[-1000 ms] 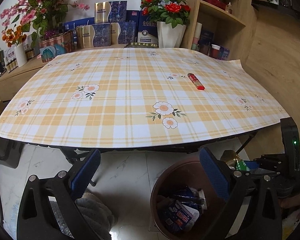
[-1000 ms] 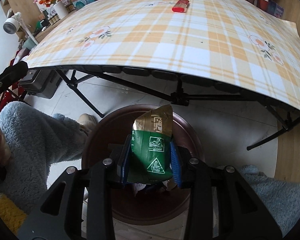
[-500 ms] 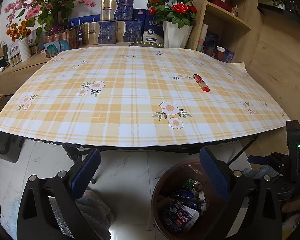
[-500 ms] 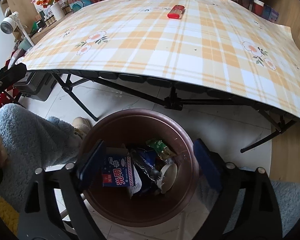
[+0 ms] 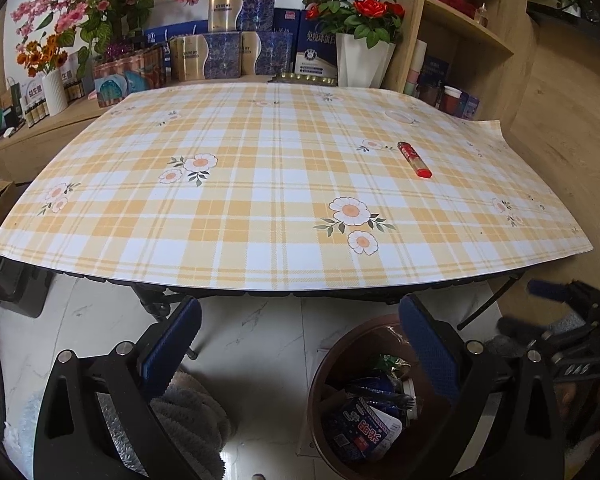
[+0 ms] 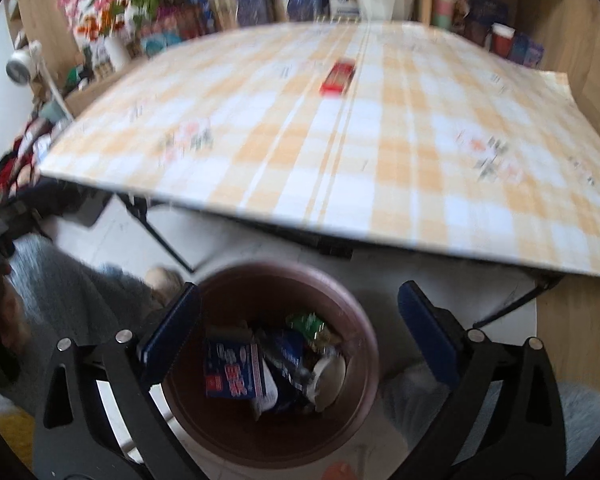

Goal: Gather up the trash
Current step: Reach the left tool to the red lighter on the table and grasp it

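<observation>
A plaid-covered table (image 5: 260,184) carries a red wrapper (image 5: 414,159) near its far right. Below, a brown bin (image 6: 364,344) holds trash. Right claw (image 6: 298,332) opening, empty; left claw (image 5: 300,344) spread, empty.

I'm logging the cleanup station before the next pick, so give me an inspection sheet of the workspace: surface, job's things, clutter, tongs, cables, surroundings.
Surface: table under a yellow plaid floral cloth, flat, corner curled at far right.
Job's things: red wrapper lying alone on the cloth; brown trash bin on the floor below the table edge, holding a blue packet, a green wrapper and other trash.
Clutter: nothing seen on the cloth besides the wrapper.
Tongs: left tongs open, empty; right tongs above the bin, jaws opening, nothing between them.
Cables: nothing seen.
Surroundings: flower vases, boxes, wooden shelves behind; white tile floor.
</observation>
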Tool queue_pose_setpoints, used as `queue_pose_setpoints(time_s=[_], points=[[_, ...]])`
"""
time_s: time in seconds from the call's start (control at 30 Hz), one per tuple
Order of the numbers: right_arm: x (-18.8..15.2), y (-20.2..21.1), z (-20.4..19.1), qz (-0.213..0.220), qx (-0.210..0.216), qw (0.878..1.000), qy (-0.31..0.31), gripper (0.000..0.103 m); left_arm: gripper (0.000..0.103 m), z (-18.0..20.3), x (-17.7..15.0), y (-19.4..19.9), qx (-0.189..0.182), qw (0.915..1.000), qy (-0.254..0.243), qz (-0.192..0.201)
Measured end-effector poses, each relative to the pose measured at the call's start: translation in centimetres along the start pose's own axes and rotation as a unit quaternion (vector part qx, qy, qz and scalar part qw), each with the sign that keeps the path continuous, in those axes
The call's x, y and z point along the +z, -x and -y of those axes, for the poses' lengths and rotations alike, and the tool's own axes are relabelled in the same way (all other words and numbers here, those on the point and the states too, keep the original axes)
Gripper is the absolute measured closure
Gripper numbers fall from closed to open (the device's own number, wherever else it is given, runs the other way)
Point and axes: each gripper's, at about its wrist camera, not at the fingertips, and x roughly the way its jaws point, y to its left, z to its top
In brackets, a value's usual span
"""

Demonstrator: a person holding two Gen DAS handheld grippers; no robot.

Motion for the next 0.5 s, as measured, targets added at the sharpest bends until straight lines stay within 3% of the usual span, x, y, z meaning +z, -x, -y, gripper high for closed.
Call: queue_pose_setpoints(time_s=[0.17,0.33,0.5], points=[[2.9,2.2,3.6,0.047,0.011,0.997,-0.063,0.006,0.006,1.6,3.1,-1.5,-0.035,0.9993,0.012,-0.008],[4.6,3.2,6.9,0.084,-0.035,0.99,-0.105,0.006,0.008,6.1,7.7,-4.5,-0.063,0.9979,-0.014,-0.011],[4.6,2.7,9.7,0.076,-0.04,0.987,-0.136,0.006,0.029,11.3,11.9,-9.8,-0.077,0.9953,-0.051,-0.028]])
